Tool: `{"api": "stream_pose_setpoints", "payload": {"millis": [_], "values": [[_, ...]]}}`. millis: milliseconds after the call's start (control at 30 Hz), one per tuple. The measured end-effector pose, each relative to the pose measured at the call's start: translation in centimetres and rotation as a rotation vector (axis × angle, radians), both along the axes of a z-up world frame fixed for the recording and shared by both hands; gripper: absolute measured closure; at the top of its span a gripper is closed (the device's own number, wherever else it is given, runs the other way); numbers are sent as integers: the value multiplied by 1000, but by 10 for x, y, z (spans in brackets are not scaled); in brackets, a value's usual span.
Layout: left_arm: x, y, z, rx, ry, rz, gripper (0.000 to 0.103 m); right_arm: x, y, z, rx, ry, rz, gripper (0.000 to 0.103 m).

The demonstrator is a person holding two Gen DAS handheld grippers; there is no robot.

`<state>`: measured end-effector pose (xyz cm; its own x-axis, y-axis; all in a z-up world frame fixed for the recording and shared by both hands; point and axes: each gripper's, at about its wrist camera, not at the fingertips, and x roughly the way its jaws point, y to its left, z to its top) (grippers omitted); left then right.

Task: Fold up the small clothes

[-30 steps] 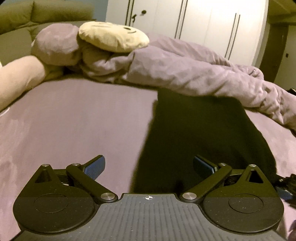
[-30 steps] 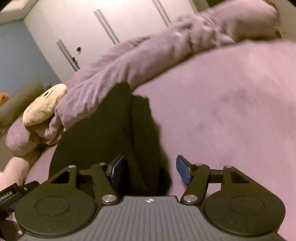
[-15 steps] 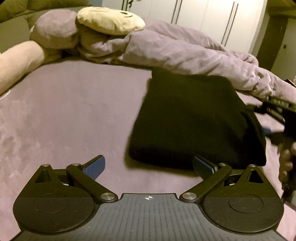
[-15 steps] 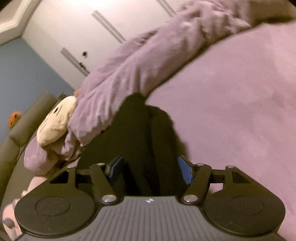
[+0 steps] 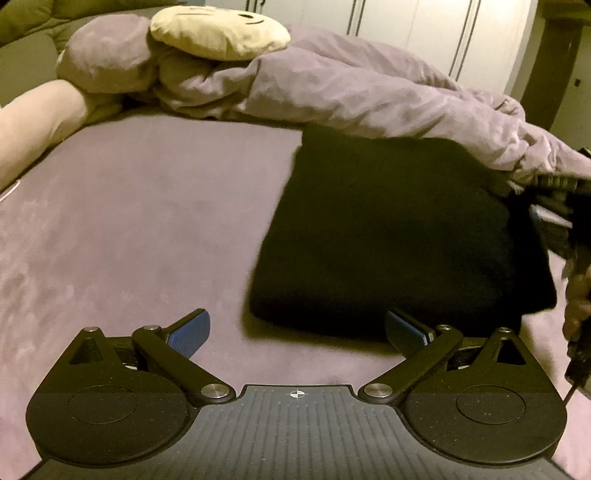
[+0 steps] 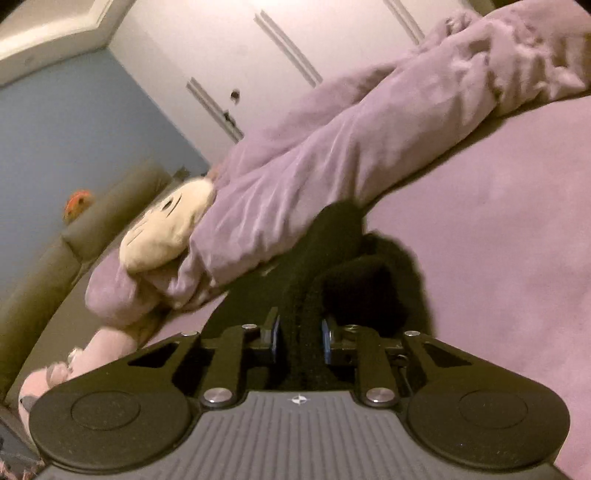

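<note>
Your right gripper is clenched on the black garment. Its jaws have just been closing, and both blue pads now press a raised ridge of the dark fabric from either side. In the right wrist view the cloth bunches up ahead of the fingers and runs back toward the lilac duvet.

Your left gripper is released: jaws spread wide, blue pads far apart, nothing between them. It hangs over bare bed sheet, just short of the garment's near edge. The right-hand pad sits close to that edge; contact cannot be told.

The garment lies folded into a rough rectangle on the bed, right of centre in the left wrist view. Its far edge is tucked against, or just under, the rumpled duvet. Its right side meets your right gripper, seen dark and blurred at the picture's edge, with fingers of your hand below it.

A cream round cushion with a drawn face rests on the lilac bedding at the far end of the bed. A pale pink plush shape lies along the left side. White wardrobe doors stand behind the bed; a blue wall shows in the right wrist view.
</note>
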<state>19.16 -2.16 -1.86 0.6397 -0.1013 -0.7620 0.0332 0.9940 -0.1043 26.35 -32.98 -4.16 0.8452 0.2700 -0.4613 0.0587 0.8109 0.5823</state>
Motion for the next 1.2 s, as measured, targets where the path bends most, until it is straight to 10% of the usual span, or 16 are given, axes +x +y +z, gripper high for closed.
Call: {"api": "stream_pose_setpoints", "payload": {"millis": [100, 233, 533, 667, 900, 1200], "values": [[2, -4, -7, 39, 43, 1, 0, 3, 5, -29, -187, 93, -26, 83], [-1, -3, -8, 47, 63, 0, 0, 0, -6, -31, -92, 123, -97, 52], [-6, -1, -7, 68, 70, -4, 0, -84, 44, 8, -339, -52, -106, 52], [-12, -1, -2, 84, 68, -20, 0, -78, 55, -15, -457, 54, -91, 55], [-33, 4, 13, 129, 48, -37, 0, -95, 60, 10, -449, 163, -137, 49], [-78, 17, 28, 171, 62, -37, 0, -204, 109, 7, -406, 335, 4, 17]]}}
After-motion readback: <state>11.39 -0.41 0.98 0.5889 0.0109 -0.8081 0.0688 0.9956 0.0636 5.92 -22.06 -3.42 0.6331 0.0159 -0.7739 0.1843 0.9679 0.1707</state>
